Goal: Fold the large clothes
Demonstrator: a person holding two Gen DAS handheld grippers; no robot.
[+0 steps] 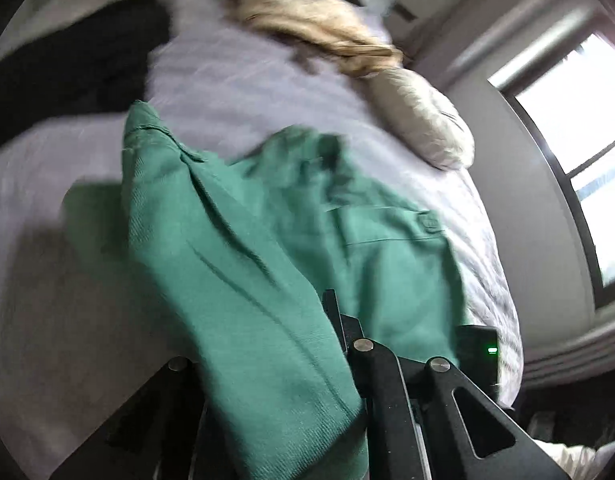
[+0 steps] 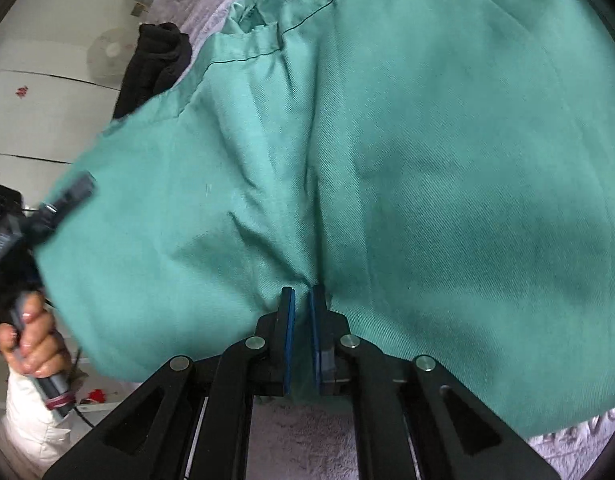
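No legible writing, green garment (image 2: 387,160) pinched in right gripper (image 2: 301,304) jaws (12 o'clock), left gripper (image 1: 335,320) jaws draped over, grip unclear, bed (image 1: 247,92) beneath

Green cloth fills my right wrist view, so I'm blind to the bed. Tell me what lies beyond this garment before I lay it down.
Observer: A beige padded garment lies on the bed, toward the window.
Operator: Report the far end.
Observer: A blond furry item lies there, blurred.
Operator: Describe this garment's other face.
Observer: The green garment shows a buttoned tab near its window-side edge.
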